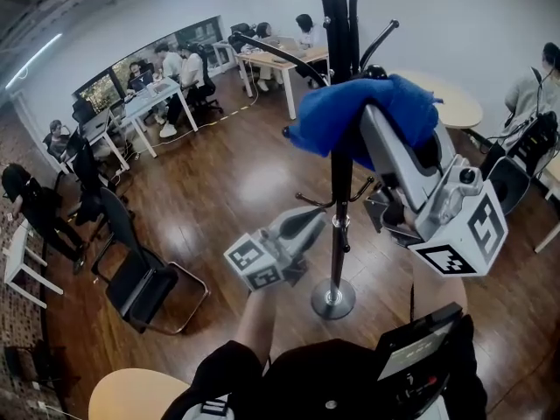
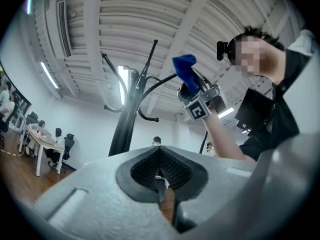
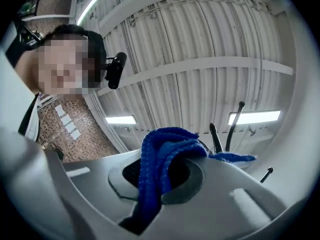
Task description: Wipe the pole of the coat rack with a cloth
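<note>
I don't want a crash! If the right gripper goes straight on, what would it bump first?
Likely the pole, its blue cloth touching first; depth is unclear.

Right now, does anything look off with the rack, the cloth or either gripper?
Nothing stands out. The coat rack stands upright, the blue cloth is clamped in the right gripper up by the pole, and the left gripper is shut and empty.

A black chair (image 1: 140, 274) stands on the glossy dark wooden floor (image 1: 236, 182). Beyond it, people sit at white desks (image 1: 144, 103) with monitors (image 1: 98, 90). A pale round table (image 1: 455, 105) stands at the right. Strip lights (image 3: 120, 119) glow on the ribbed white ceiling (image 3: 200, 44).
</note>
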